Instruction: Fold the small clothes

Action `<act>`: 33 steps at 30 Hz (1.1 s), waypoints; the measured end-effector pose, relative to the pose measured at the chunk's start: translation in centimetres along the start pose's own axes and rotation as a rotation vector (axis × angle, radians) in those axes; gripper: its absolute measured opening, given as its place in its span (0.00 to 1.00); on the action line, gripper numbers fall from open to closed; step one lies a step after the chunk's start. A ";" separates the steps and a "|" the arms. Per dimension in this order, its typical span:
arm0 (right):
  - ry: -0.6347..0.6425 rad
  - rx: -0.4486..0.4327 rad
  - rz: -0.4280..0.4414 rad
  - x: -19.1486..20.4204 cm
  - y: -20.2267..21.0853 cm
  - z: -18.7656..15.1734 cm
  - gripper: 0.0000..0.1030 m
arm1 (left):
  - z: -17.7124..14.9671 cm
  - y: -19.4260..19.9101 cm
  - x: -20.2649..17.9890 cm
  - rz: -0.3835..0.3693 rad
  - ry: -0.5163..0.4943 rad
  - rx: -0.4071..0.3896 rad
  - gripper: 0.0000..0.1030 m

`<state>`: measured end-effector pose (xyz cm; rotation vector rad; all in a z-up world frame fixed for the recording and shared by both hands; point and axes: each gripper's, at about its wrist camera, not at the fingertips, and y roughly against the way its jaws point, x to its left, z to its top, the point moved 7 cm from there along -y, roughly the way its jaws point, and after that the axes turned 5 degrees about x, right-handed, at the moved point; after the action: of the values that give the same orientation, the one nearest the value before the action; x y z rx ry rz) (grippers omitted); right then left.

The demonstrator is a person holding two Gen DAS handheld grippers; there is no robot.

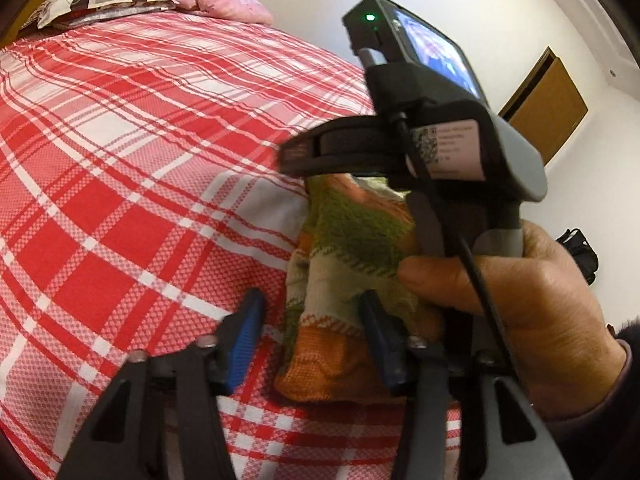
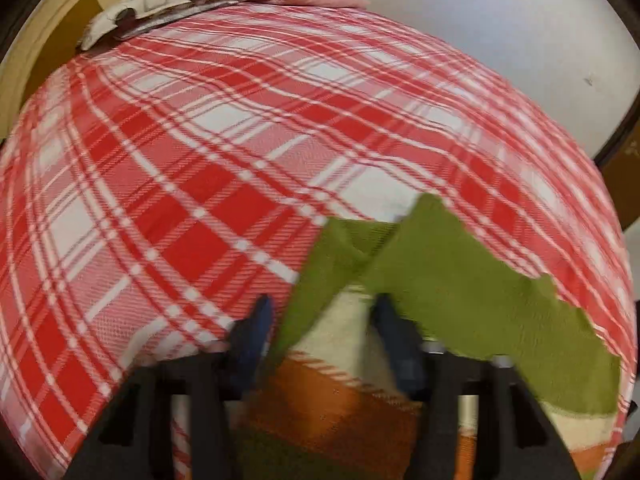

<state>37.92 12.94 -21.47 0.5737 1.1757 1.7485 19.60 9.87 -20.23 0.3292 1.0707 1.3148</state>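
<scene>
A striped knitted garment [image 1: 352, 264] in green, cream and orange lies bunched on the checked bed [image 1: 120, 184]. Both the left claw [image 1: 312, 336] and right claw [image 2: 324, 340] stand partly apart with the knit between their fingers; a firm grip cannot be told.

Green/orange/cream knit garment [image 1: 352, 264] bunched on plaid bedspread [image 1: 120, 200].

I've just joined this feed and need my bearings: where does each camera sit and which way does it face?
Left wrist: on the left hand-held gripper, looking down across the bed; shows its fingers, the right hand-held gripper and the person's hand.
Right wrist: on the right hand-held gripper, looking down at the knitted garment; shows only its own fingers.
Shared: bed, garment, pillows.
</scene>
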 end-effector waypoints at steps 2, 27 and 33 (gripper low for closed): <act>-0.060 0.000 0.060 -0.9 0.4 -0.1 0.21 | 0.0 0.1 0.1 -0.009 0.006 0.012 0.26; -0.541 -0.242 0.473 -19.4 12.5 -8.5 0.11 | -2.9 2.7 -16.3 -0.074 -0.427 -0.010 0.11; -0.526 -0.260 0.402 -24.7 14.1 -11.5 0.11 | -4.0 1.4 -21.9 -0.141 -0.509 0.017 0.11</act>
<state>34.46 -15.80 -11.18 1.0823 0.4784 1.8774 18.15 -10.60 -11.52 0.5567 0.6611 1.0198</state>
